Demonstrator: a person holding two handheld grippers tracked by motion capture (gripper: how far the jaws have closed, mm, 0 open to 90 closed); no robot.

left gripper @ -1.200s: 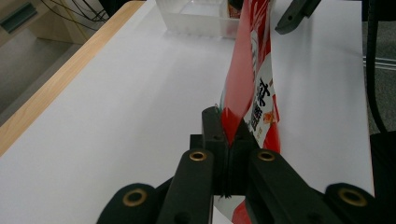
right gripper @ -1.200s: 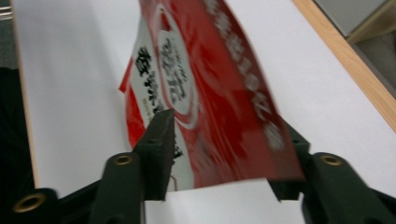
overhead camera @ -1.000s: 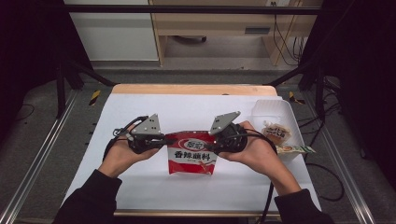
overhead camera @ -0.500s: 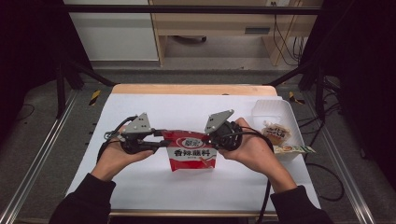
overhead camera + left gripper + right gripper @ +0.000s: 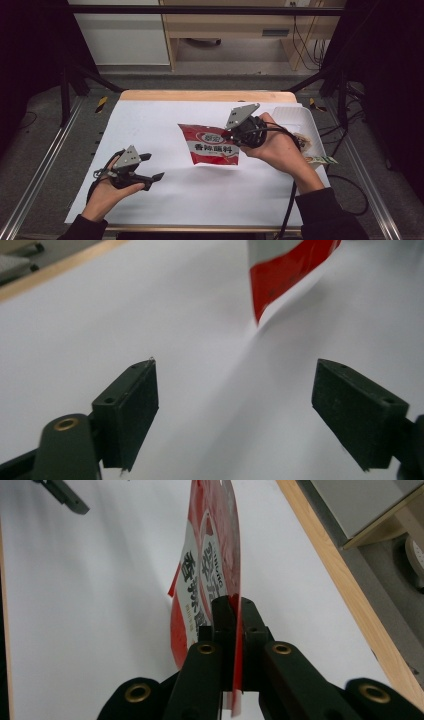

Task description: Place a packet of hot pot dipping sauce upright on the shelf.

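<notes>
Since a second ago the left gripper has let go of the red sauce packet and dropped back toward the person, well clear of the packet on its near-left side; its jaws now stand wide apart with nothing between them, only bare paper showing in the left gripper view. Right of the packet, the right gripper has its jaws pressed together on the packet's right edge, holding it lifted off the white table cover and hanging on edge, as the right gripper view shows.

To do this step well, I judge the single pinch should stay firm and deep on the seam, since the film looks slick and the weight now hangs from one side; a slow, level carry would keep it from swinging or slipping.

The packet is a flat, glossy plastic pouch, red with a white printed label, slightly creased. Beyond the packet's right side sits a white tray holding other small packets.
</notes>
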